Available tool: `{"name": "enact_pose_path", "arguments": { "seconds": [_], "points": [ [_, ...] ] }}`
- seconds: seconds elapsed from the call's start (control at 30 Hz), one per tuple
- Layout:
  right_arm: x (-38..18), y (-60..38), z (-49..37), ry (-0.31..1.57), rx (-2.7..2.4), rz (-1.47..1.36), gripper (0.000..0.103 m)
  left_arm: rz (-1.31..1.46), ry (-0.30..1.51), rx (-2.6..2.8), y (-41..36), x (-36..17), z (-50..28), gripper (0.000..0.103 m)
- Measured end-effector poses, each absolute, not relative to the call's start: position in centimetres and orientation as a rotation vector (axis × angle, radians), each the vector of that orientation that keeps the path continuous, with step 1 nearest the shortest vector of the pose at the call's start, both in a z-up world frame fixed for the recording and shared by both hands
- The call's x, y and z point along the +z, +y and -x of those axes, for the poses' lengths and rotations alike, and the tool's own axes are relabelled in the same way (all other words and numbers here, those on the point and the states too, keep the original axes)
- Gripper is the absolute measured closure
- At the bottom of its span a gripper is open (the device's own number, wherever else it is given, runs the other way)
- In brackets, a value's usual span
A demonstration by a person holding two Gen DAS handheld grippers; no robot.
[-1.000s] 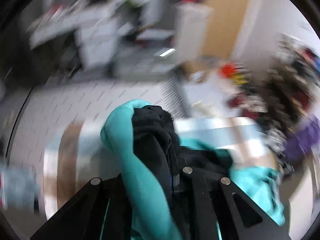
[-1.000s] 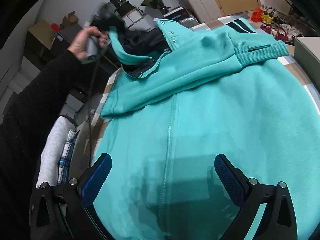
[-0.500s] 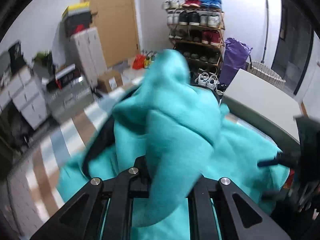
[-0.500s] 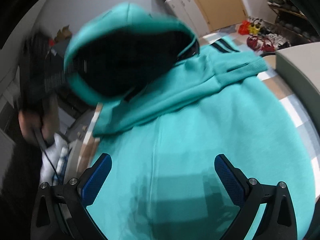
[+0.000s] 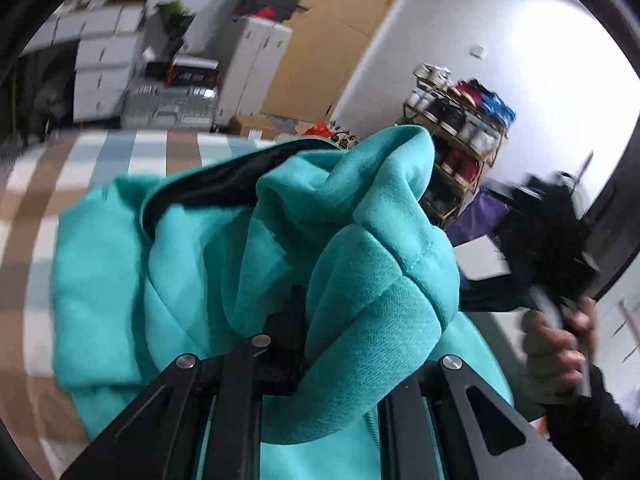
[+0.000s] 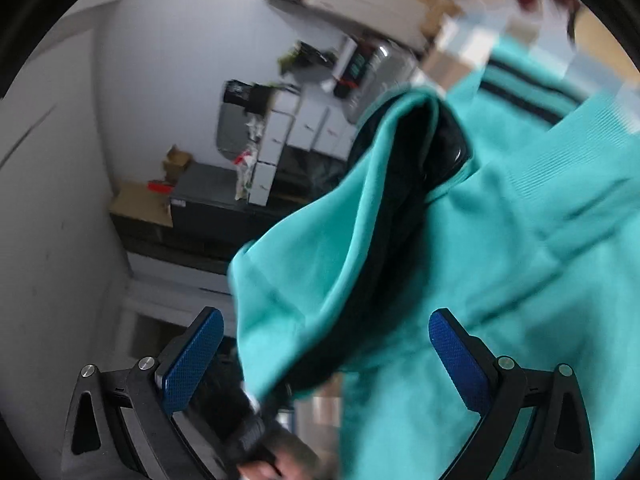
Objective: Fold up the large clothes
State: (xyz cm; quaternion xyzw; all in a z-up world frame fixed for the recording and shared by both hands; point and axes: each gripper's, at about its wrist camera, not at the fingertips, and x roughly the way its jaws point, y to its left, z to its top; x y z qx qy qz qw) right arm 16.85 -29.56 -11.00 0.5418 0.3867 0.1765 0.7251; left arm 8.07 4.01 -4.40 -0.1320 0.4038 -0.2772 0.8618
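Folding the hood (image 5: 360, 216) down over the body of the teal hoodie (image 5: 104, 264) is the step in hand, as I judge it: the left tool (image 5: 296, 344) is pinching a thick bunch of hood fabric, its jaws nearly together but just starting to ease apart with the cloth between them. The hoodie itself is lying spread on a checked bed cover (image 5: 48, 184) — brown, white and pale blue squares — with the dark hood lining (image 5: 208, 192) showing along the rim. The left tool is pointing downward at a moderate slope toward the garment, the bunched hood draping over its fingers. In the right wrist view the right tool (image 6: 320, 356) is standing wide open, blue pads (image 6: 456, 352) well apart, with nothing pinched; the hood is hanging in front of it and the ribbed hem (image 6: 560, 152) is lying beyond. The person's right hand (image 5: 560, 344) is gripping its handle off to the side of the hoodie, in a dark sleeve (image 5: 592, 420). Next, I think, the left tool needs to let the hood drop flat, and the right tool needs to come in low to catch a side or a sleeve for the next fold.
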Motion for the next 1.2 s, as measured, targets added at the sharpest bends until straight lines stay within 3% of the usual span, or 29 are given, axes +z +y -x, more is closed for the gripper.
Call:
{"name": "enact_pose_path", "arguments": {
  "seconds": [0.13, 0.17, 0.2, 0.23, 0.27, 0.3, 0.4, 0.5, 0.77, 0.8, 0.9, 1.0, 1.2],
  "points": [
    [-12.9, -28.5, -21.8, 0.943, 0.291, -1.204, 0.002, 0.240, 0.926, -0.576, 2.9, -3.9, -8.0, 0.084],
    [-12.6, -28.6, -22.2, 0.924, 0.263, -1.181, 0.017, 0.254, 0.920, -0.587, 3.1, -3.6, -7.7, 0.077],
    [-11.7, -28.7, -22.5, 0.899, 0.236, -1.136, 0.050, 0.272, 0.919, -0.606, 3.4, -3.2, -7.4, 0.061],
    [-10.9, -28.8, -22.4, 0.860, 0.241, -1.109, 0.065, 0.289, 0.922, -0.627, 3.7, -2.5, -7.0, 0.044],
    [-10.3, -28.7, -22.3, 0.831, 0.268, -1.101, 0.084, 0.314, 0.903, -0.640, 4.2, -1.9, -6.8, 0.038],
    [-9.6, -28.6, -21.9, 0.801, 0.292, -1.086, 0.091, 0.329, 0.888, -0.647, 4.5, -1.6, -6.6, 0.031],
    [-8.3, -28.1, -20.3, 0.718, 0.330, -1.035, 0.096, 0.334, 0.826, -0.643, 4.7, 0.6, -5.9, 0.023],
    [-7.7, -27.6, -18.9, 0.676, 0.350, -0.982, 0.097, 0.273, 0.825, -0.591, 3.4, 1.8, -6.8, 0.023],
    [-8.3, -28.0, -17.1, 0.592, 0.437, -1.099, 0.097, 0.235, 1.027, -0.634, -1.2, -0.4, -13.3, 0.023],
    [-8.5, -28.4, -16.7, 0.577, 0.451, -1.122, 0.097, 0.217, 1.035, -0.614, -1.6, -0.7, -13.8, 0.026],
    [-8.8, -29.5, -16.1, 0.532, 0.490, -1.179, 0.097, 0.173, 1.087, -0.641, -2.6, -1.3, -15.2, 0.074],
    [-9.7, -30.1, -15.9, 0.540, 0.500, -1.200, 0.097, 0.119, 1.109, -0.626, -3.6, -0.9, -15.6, 0.093],
    [-12.0, -30.2, -16.2, 0.607, 0.479, -1.219, 0.093, -0.054, 0.997, -0.532, -3.8, 3.6, -16.4, 0.096]
  ]
}}
